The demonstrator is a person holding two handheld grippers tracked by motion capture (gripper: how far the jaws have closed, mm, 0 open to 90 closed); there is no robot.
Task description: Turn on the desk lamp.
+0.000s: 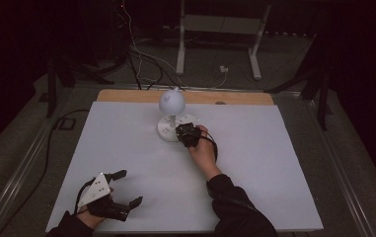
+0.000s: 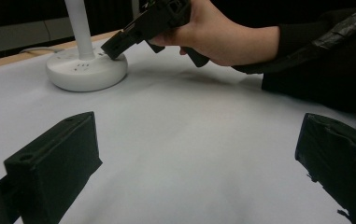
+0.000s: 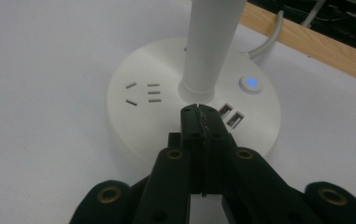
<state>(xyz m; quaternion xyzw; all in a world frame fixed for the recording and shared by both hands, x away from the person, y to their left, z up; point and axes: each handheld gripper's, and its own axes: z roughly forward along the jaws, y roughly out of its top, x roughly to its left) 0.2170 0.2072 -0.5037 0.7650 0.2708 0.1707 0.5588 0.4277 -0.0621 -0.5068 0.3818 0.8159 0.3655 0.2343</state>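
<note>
Right gripper point(image 3: 199, 109), jaws pressed together with nothing between them, tips on the white round lamp base point(image 3: 138, 112) just beside its stem point(image 3: 208, 46), near the USB ports point(image 3: 229, 116) and lit blue button point(image 3: 251, 83). Left gripper point(image 1: 126, 188) rests jaws wide near the counter's point(image 1: 274, 163) front-left edge, well apart. White counter mostly bare, wooden strip point(image 1: 126, 96) at far edge, dark room behind; no readable writing.

Smooth white plastic lamp base point(image 3: 133, 116)

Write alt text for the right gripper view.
The right gripper, fingers shut together, tips over a round white lamp base beside its stem, near two USB ports and a blue-lit button.
</note>
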